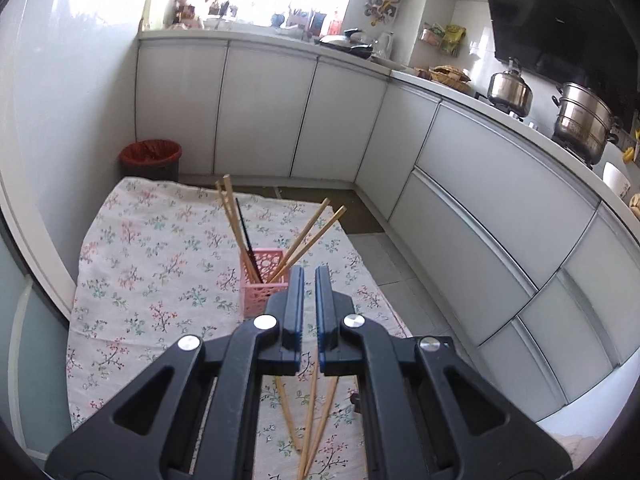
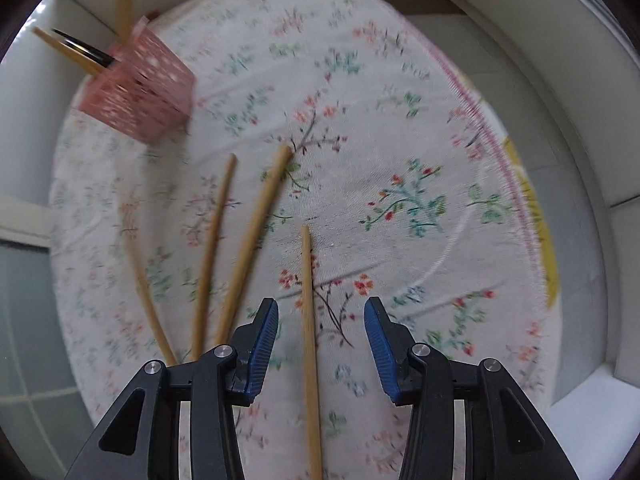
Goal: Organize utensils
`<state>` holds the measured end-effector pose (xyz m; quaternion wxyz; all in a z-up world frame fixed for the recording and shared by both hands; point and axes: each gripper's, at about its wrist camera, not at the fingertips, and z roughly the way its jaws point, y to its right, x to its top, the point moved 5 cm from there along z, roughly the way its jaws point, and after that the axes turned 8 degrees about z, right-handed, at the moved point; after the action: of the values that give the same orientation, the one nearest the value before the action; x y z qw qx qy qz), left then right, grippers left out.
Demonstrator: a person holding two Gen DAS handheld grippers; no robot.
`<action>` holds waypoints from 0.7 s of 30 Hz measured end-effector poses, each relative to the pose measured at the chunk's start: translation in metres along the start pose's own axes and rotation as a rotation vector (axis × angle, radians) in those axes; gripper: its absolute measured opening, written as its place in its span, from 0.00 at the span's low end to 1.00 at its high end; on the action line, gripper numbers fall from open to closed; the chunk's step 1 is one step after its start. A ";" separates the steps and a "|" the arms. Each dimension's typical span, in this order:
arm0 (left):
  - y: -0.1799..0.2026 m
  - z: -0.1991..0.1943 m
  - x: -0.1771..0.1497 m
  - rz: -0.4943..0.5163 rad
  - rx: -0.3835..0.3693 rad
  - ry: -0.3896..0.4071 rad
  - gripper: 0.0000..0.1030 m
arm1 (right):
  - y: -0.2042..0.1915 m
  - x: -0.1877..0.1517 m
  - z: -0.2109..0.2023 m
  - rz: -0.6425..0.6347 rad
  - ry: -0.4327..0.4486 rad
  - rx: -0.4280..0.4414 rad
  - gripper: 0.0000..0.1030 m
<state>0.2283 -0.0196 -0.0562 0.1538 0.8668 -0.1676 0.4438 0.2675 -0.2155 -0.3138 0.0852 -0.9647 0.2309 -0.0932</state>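
A pink lattice basket (image 1: 262,292) stands on the floral cloth (image 1: 152,248) and holds several wooden chopsticks (image 1: 232,216) and a black one. My left gripper (image 1: 310,270) hovers just in front of the basket, shut with nothing between its blue pads. Three loose chopsticks (image 1: 310,412) lie on the cloth beneath it. In the right wrist view my right gripper (image 2: 322,304) points down at the cloth and is open. One wooden chopstick (image 2: 307,280) lies between its fingers, untouched. Three more chopsticks (image 2: 256,232) fan out to the left, and the basket (image 2: 140,96) is at the upper left.
White cabinet doors (image 1: 260,108) line the room behind and to the right of the cloth. A bin with a red liner (image 1: 151,159) stands at the cloth's far left corner. Steel pots (image 1: 584,124) sit on the counter at right. Something yellow (image 2: 536,216) shows under the cloth's right edge.
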 end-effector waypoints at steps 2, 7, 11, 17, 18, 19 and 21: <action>-0.007 0.006 -0.006 -0.015 0.005 -0.027 0.06 | -0.009 0.003 0.002 -0.019 0.031 -0.022 0.45; -0.012 0.050 -0.044 -0.047 -0.039 -0.240 0.28 | -0.013 0.004 0.008 -0.068 0.087 -0.103 0.06; -0.013 0.106 -0.080 -0.046 0.015 -0.415 0.35 | -0.001 0.007 0.009 -0.032 0.070 -0.036 0.05; -0.004 0.193 -0.121 -0.025 0.114 -0.568 0.35 | 0.019 0.010 0.009 -0.034 0.055 0.008 0.05; -0.006 0.203 -0.125 -0.020 0.144 -0.581 0.35 | 0.022 0.008 0.006 -0.027 0.050 0.017 0.04; -0.008 0.214 -0.129 -0.023 0.171 -0.589 0.35 | 0.026 0.009 0.006 -0.023 0.043 0.030 0.04; -0.009 0.228 -0.133 -0.040 0.184 -0.598 0.35 | 0.033 0.012 0.007 -0.038 0.035 0.032 0.04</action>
<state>0.3232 -0.0856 -0.2938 0.0273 0.9723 -0.1474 0.1794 0.2659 -0.2491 -0.3259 0.0947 -0.9657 0.2126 -0.1155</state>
